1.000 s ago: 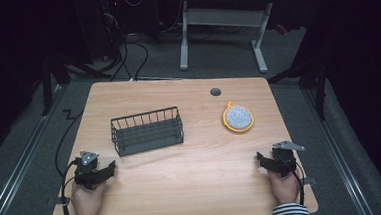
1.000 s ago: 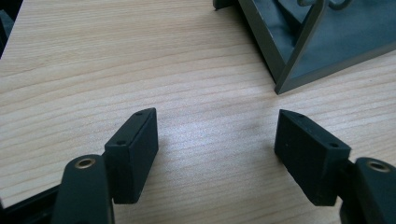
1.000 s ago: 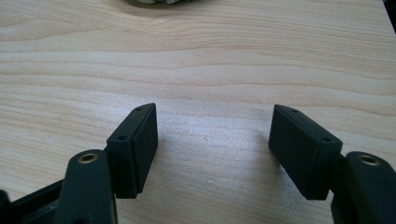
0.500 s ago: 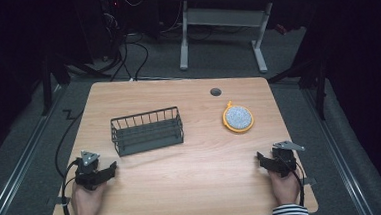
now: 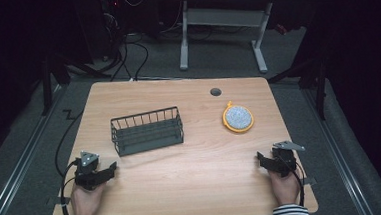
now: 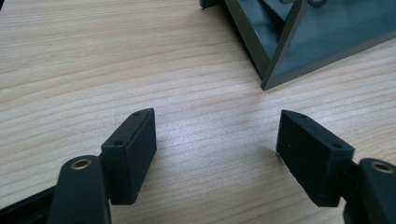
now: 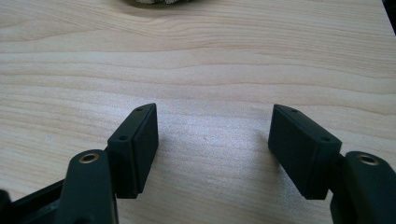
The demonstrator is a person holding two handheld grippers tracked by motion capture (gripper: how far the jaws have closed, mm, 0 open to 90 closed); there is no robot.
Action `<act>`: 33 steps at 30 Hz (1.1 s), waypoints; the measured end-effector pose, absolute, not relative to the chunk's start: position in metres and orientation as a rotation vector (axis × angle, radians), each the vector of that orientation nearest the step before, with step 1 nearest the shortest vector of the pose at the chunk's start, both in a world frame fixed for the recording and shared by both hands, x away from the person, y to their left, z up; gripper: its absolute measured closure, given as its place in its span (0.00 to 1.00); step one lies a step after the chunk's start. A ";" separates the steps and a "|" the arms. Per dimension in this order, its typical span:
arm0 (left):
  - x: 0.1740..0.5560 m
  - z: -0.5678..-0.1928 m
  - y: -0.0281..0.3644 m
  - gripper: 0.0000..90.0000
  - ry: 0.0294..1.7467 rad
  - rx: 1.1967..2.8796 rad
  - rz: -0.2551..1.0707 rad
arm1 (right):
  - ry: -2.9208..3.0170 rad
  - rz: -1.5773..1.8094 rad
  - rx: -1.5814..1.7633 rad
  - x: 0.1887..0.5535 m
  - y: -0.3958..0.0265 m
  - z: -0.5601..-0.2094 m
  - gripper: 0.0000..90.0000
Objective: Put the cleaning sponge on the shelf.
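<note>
I see my left gripper (image 5: 111, 167) and right gripper (image 5: 259, 158), jaws wide and empty, near the light wooden table's (image 5: 203, 182) front edge, with bare wood between them, the dark wire basket (image 5: 147, 131) and round orange-rimmed scrubber (image 5: 238, 117) beyond.

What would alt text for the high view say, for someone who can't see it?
A person's two hands rest at the near edge of a wooden table, each holding an open black tool: left tool, right tool. Farther back stand an empty dark wire basket and, to its right, a round orange-rimmed scrubber.
</note>
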State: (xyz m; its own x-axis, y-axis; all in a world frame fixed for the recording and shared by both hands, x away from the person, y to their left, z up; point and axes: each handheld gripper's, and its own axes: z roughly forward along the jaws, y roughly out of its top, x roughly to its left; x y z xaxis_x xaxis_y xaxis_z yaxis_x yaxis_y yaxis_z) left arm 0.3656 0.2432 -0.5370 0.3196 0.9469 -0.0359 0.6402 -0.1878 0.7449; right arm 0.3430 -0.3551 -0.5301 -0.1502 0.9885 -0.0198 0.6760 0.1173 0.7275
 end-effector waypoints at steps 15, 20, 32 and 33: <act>0.356 -0.520 0.250 0.35 1.388 1.895 0.571 | 1.894 0.798 1.605 0.343 -0.355 -0.530 0.39; 0.353 -0.512 0.253 0.37 1.366 1.898 0.514 | 1.894 0.799 1.605 0.343 -0.355 -0.530 0.39; 0.343 -0.469 0.252 0.37 1.326 1.862 0.534 | 1.900 0.803 1.603 0.343 -0.355 -0.530 0.37; 0.343 -0.467 0.252 0.38 1.323 1.860 0.525 | 1.901 0.803 1.603 0.343 -0.355 -0.530 0.37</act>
State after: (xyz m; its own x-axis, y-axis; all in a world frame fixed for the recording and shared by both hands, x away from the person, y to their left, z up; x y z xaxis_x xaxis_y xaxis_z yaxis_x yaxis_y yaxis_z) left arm 0.3432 0.2524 -0.4669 0.3734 0.9220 -0.1027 0.6007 -0.1559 0.7841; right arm 0.3425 -0.3546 -0.5299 -0.1624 0.9866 -0.0159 0.6766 0.1230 0.7260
